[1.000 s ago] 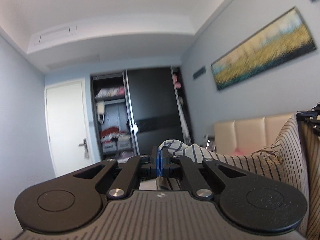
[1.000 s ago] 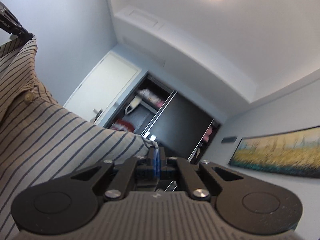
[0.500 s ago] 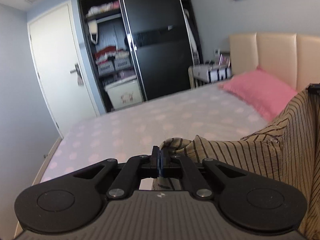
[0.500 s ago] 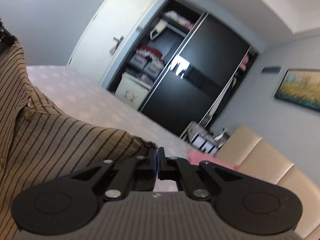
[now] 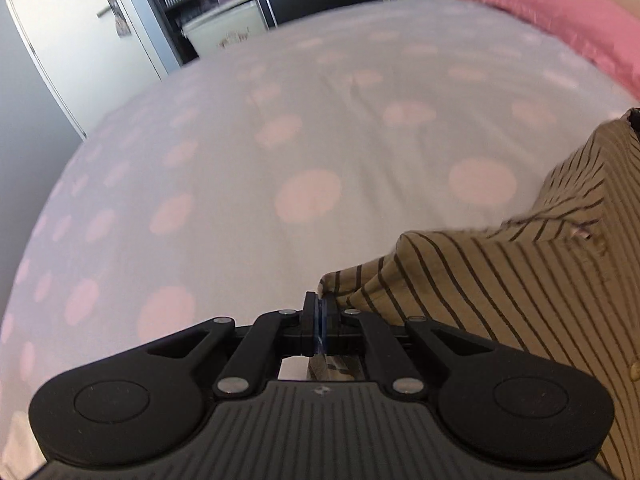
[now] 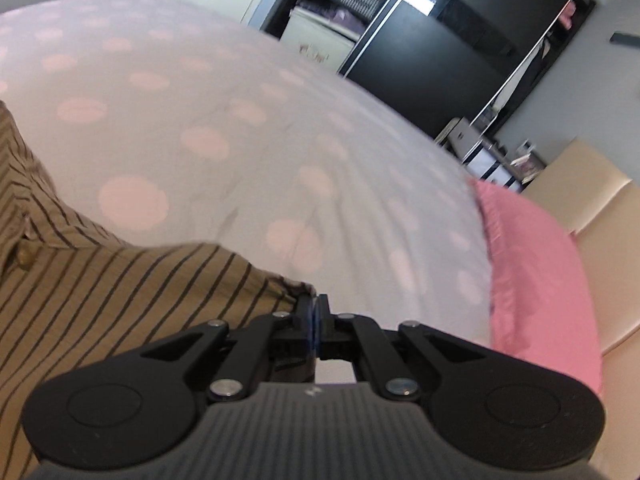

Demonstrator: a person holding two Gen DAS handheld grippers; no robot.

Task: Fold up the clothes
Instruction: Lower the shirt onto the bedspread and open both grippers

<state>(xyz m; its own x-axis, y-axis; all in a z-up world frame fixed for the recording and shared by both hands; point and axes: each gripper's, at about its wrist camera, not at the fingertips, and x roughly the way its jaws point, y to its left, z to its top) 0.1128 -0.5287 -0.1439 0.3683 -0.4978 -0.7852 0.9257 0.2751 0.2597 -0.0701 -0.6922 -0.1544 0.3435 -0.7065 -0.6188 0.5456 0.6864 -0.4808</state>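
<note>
A tan shirt with dark stripes (image 5: 500, 280) hangs stretched between my two grippers, just above the bed. My left gripper (image 5: 320, 306) is shut on one edge of it, and the cloth runs off to the right of that view. In the right wrist view the same striped shirt (image 6: 120, 280) fills the lower left, with a button showing near the left edge. My right gripper (image 6: 314, 308) is shut on its other edge. Both grippers point down at the mattress. The lower part of the shirt is hidden below the gripper bodies.
The bed's pale sheet with pink dots (image 5: 312, 140) spreads ahead. A pink pillow (image 6: 540, 272) lies by the cream headboard (image 6: 592, 184). Beyond the bed stand a white door (image 5: 72, 32), an open dark wardrobe (image 6: 432, 40) with stacked clothes, and a bedside shelf (image 6: 492, 156).
Both grippers have swung down from facing the ceiling and walls to facing the bed, carrying the stretched shirt down with them. Both stayed shut on it.
</note>
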